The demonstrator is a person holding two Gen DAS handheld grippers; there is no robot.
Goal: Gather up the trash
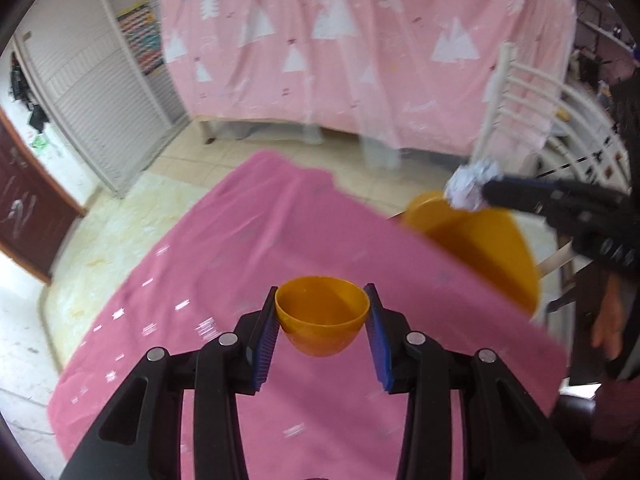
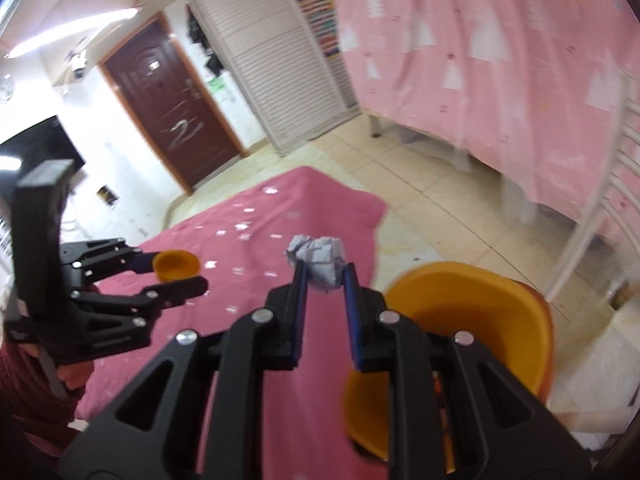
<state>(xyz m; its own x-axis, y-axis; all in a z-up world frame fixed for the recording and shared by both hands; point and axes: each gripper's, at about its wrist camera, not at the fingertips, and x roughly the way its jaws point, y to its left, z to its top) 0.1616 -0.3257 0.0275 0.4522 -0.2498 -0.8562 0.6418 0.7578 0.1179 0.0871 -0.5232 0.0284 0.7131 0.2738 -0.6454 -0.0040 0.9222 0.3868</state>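
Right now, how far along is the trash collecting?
Midway. In hand: the right gripper is shut on a crumpled paper ball, held up near the orange bin but not yet over its opening. The left gripper holds a small orange cup above the pink cloth. Left: dropping both in. Nothing visibly finished; the bin's contents are unclear.

We held our left gripper low and level, its pads clamped on a cup. Our right gripper was raised off to the right, pinching a paper ball.
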